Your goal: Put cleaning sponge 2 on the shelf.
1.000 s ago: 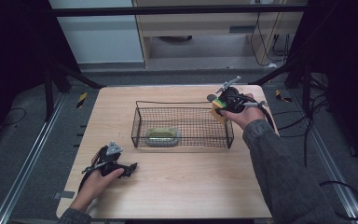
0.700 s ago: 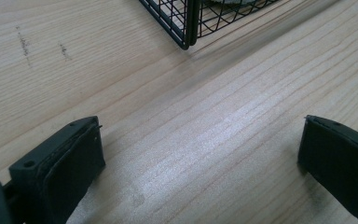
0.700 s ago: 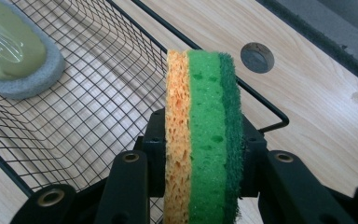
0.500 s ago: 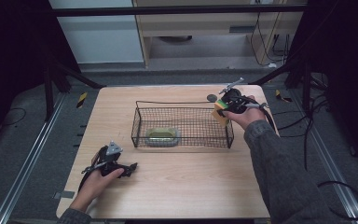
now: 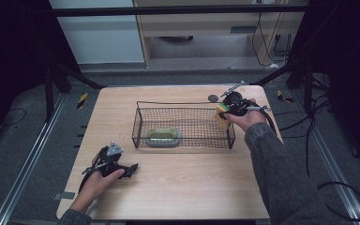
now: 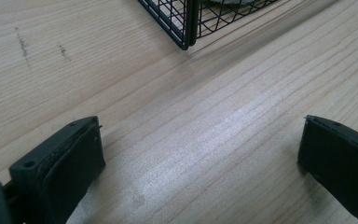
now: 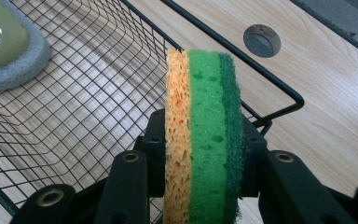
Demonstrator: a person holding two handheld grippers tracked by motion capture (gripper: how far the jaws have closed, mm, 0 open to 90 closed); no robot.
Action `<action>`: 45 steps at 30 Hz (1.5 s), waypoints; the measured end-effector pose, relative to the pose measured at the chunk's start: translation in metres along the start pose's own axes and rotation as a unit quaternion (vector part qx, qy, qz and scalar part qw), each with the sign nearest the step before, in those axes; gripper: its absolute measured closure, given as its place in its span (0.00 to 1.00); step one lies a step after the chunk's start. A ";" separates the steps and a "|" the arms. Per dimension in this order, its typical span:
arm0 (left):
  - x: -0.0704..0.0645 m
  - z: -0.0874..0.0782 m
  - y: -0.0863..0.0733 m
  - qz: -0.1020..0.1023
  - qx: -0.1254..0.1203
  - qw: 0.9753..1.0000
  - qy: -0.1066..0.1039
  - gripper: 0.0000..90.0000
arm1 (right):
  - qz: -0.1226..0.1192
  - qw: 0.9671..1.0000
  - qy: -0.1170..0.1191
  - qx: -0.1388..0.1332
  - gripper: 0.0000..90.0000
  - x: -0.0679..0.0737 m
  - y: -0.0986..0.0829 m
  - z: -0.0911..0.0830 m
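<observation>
Sponge (image 7: 204,135) up in the air, that was the picture: an orange, light-green and dark-green stack, clamped on edge between the jaws of the right gripper (image 7: 200,158), pressed in from both flat sides. In the high view the sponge (image 5: 222,115) sat at the right end of the wire basket (image 5: 183,140), right over its rim, with the right gripper (image 5: 229,108) and the hand behind it at the table's far right corner. From the right gripper view, the basket's mesh floor spread out below and to the left, and the rounded corner of the rim (image 7: 289,100) ran just behind the sponge. A second piece, a pale green pad on a grey base (image 7: 4,46), lay flat on the basket floor toward its left end, well apart from the held sponge. A round dark hole (image 7: 262,40) showed in the wooden table (image 7: 335,84) beyond the rim.

Over on the near left, the left gripper (image 5: 117,166) rested low on the tabletop, jaws spread wide with bare wood between them, gripping nothing; the basket's near corner (image 6: 189,28) stood just ahead of it.
</observation>
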State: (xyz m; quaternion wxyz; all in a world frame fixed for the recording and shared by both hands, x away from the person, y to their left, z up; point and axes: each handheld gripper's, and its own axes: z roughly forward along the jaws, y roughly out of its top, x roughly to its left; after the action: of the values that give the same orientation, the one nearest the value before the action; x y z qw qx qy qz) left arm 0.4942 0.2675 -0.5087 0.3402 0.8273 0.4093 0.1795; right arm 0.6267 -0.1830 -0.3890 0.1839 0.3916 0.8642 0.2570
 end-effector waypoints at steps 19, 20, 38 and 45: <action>0.000 0.000 0.000 0.001 0.000 1.000 0.000 0.00 | -0.004 1.000 -0.009 0.015 0.72 0.004 -0.002 0.013; 0.000 0.000 0.000 0.001 0.000 1.000 -0.001 0.00 | -0.004 1.000 -0.009 0.016 0.72 0.004 -0.002 0.013; 0.000 0.000 0.000 0.002 0.000 1.000 -0.001 0.00 | -0.014 0.999 -0.008 0.034 0.71 0.012 -0.008 0.026; 0.000 0.000 0.000 0.002 0.000 1.000 -0.001 0.00 | -0.014 0.999 -0.008 0.037 0.71 0.014 -0.007 0.028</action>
State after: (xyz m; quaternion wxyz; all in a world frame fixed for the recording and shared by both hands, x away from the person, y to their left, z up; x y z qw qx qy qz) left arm 0.4945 0.2677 -0.5087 0.3400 0.8285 0.4074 0.1789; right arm 0.6284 -0.1681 -0.4176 0.1802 0.3878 0.8770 0.2191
